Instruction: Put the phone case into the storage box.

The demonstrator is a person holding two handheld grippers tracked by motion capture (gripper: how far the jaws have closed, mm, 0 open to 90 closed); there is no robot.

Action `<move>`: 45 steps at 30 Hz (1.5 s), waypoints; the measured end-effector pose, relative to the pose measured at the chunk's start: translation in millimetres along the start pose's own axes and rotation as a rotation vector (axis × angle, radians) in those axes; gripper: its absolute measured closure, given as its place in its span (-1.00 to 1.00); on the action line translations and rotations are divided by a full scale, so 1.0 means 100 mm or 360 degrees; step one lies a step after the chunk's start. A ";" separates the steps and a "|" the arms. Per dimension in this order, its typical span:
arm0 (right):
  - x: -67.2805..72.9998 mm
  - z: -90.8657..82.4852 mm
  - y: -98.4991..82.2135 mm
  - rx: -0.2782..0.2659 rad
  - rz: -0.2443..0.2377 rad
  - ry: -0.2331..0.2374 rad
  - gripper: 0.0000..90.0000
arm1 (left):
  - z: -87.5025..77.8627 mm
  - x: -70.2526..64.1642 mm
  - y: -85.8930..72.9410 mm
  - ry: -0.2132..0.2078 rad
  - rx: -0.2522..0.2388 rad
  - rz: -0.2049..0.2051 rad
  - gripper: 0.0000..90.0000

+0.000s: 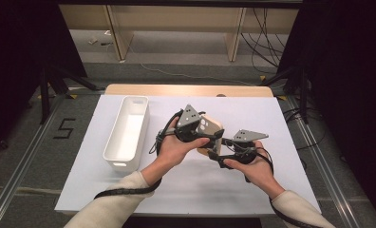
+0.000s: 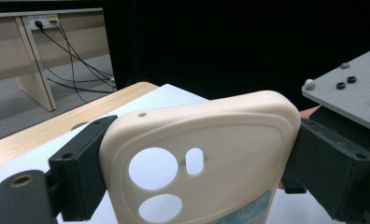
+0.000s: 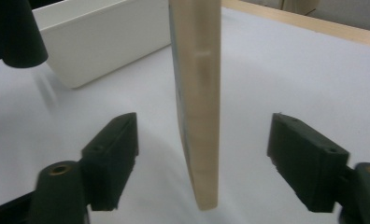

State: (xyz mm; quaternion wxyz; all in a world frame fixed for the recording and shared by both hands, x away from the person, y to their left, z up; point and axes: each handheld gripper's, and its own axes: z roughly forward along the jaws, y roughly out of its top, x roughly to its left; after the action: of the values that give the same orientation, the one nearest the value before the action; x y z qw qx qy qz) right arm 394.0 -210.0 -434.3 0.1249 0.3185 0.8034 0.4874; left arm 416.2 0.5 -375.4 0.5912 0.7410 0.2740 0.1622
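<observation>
While the white table [image 1: 271, 123] carries the whole scene, the work itself goes on above its middle, where a person holds a cream phone case [image 1: 210, 130] up between two hand-held grippers. To the left stands a long white bin [image 1: 127, 133], well apart from the case and, as far as its inside shows, with nothing in it.

As I judge it, the step in hand is a handover: the left gripper [image 2: 197, 168] has the case clamped across its width, both black jaws pressed on the two long edges, with the camera cut-outs facing that gripper's camera. The right gripper [image 3: 204, 163] has its jaws spread wide, one on either side of the case's thin edge, and neither pad touches it. So the case hangs clear of the tabletop, borne by the left gripper alone.

Next, the right hand would probably draw back from the case, or close again lower down if a fresh hold is wanted; either way it should move straight along the case's plane, lest a jaw knock the edge and twist it in the left grip. If the bin is the goal, nothing lies between it and the case; the path leftward is bare tabletop. Cables trailing from both grippers hang below the wrists, away from the case.
</observation>
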 end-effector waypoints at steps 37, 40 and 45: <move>-0.04 -0.15 -0.07 -0.0025 -0.0052 -0.0007 -0.70 | -0.28 0.20 0.06 0.0093 -0.0018 0.0008 -0.73; -0.04 -0.16 -0.08 -0.0029 -0.0052 -0.0008 -0.70 | -0.30 0.22 0.06 0.0098 -0.0016 0.0006 -0.73; -0.05 -0.17 -0.09 -0.0030 -0.0050 -0.0016 -0.70 | -0.33 0.24 0.06 0.0108 -0.0018 0.0006 -0.73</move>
State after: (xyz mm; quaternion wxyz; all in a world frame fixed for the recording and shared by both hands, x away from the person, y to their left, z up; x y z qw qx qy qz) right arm 386.0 -228.0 -434.5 0.1396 0.3073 0.8030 0.4911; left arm 418.1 39.9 -363.4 0.5854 0.7323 0.2915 0.1897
